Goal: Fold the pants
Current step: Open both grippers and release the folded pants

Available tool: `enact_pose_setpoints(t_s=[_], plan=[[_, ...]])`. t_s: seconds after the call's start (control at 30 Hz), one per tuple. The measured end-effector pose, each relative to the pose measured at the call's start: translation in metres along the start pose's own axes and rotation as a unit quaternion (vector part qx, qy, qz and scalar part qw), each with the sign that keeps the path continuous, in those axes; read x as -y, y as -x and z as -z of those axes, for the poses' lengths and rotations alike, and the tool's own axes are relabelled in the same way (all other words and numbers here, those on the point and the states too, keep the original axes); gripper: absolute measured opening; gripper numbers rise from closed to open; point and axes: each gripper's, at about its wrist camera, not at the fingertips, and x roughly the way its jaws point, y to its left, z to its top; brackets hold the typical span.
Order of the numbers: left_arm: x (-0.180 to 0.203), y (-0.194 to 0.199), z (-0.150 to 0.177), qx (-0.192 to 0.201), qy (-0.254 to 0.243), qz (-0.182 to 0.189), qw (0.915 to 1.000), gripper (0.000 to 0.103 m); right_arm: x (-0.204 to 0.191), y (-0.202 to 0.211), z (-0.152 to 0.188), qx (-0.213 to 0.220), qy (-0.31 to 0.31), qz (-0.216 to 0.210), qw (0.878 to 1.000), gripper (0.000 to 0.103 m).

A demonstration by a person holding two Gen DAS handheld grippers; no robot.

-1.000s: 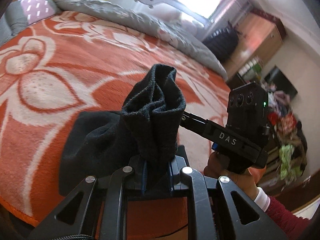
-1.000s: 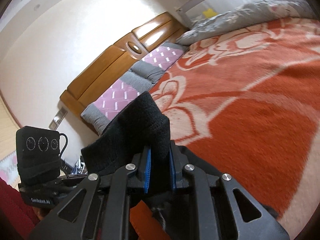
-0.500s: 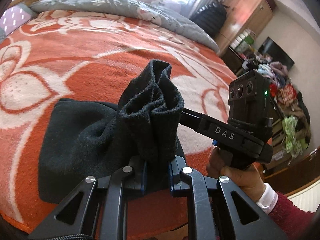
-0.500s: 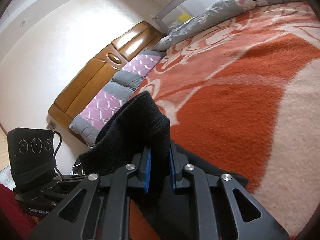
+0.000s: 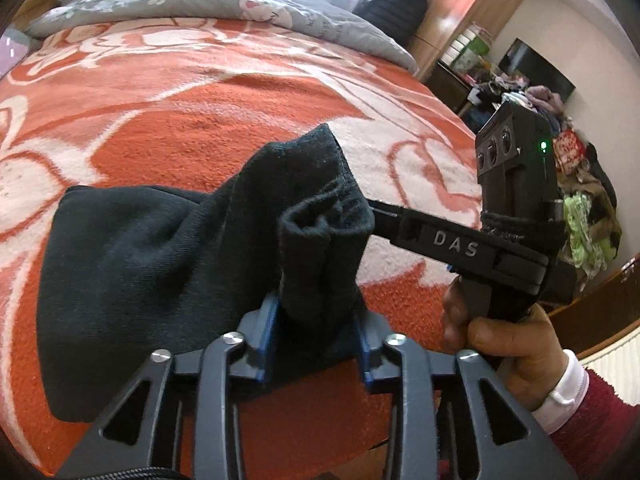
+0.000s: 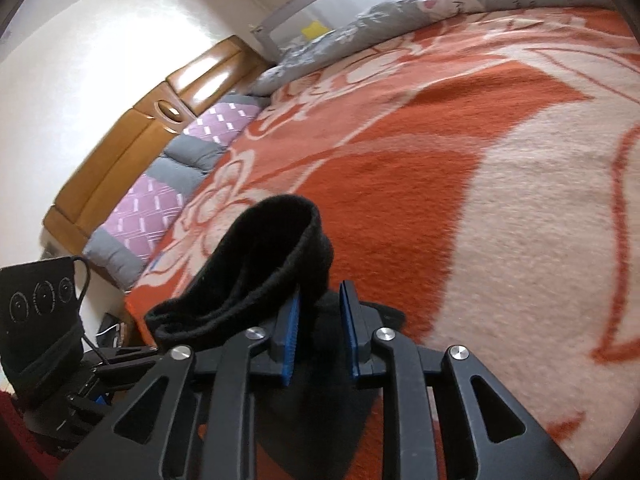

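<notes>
The black pants (image 5: 152,280) lie bunched near the front edge of the bed on the orange-and-white blanket (image 5: 200,112). My left gripper (image 5: 316,324) stands open, its blue pads apart, with a raised fold of the pants loose between them. My right gripper (image 6: 318,320) is open too; a curled black edge of the pants (image 6: 260,272) droops over its left finger. In the left wrist view the right gripper's body (image 5: 512,220) is held by a hand just right of the pants.
A grey quilt (image 5: 240,4) lies along the bed's far side. Purple-and-grey pillows (image 6: 168,184) rest against a wooden headboard (image 6: 132,148). A wooden cabinet (image 5: 460,12) and piled clothes (image 5: 580,184) stand past the bed on the right.
Both grippers went from shut on the pants to open. The pants dropped lower and spread wider on the blanket, and both views tilted down toward the bed.
</notes>
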Motion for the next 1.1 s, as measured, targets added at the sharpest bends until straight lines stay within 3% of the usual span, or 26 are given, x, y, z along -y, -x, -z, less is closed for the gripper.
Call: enact_pose_setpoints(t_s=[0.07, 0.33, 0.4, 0.5, 0.9, 1.1], plan=[[0.003, 0.000, 0.002, -0.001, -0.004, 0.011, 0.9999, 0.041, 0.003, 0.007, 0.001, 0.004, -0.010, 0.012, 1.000, 0.038], [0.013, 0.008, 0.009, -0.009, -0.028, 0.042, 0.9987, 0.049, 0.016, 0.039, 0.005, 0.028, -0.059, 0.043, 0.997, 0.048], [0.014, 0.014, 0.010, -0.004, -0.031, 0.044, 0.9985, 0.050, 0.012, 0.044, 0.003, 0.037, -0.062, 0.045, 0.996, 0.057], [0.010, 0.024, 0.010, 0.006, -0.027, 0.045, 0.9986, 0.052, 0.001, 0.053, -0.001, 0.053, -0.057, 0.049, 0.996, 0.059], [-0.053, 0.077, 0.002, 0.066, 0.069, -0.002, 0.9954, 0.060, -0.070, 0.056, -0.014, 0.063, 0.026, 0.085, 0.994, 0.068], [-0.096, 0.089, 0.001, 0.081, 0.123, -0.026, 0.9888, 0.065, -0.070, 0.041, -0.010, 0.045, -0.010, 0.115, 0.992, 0.070]])
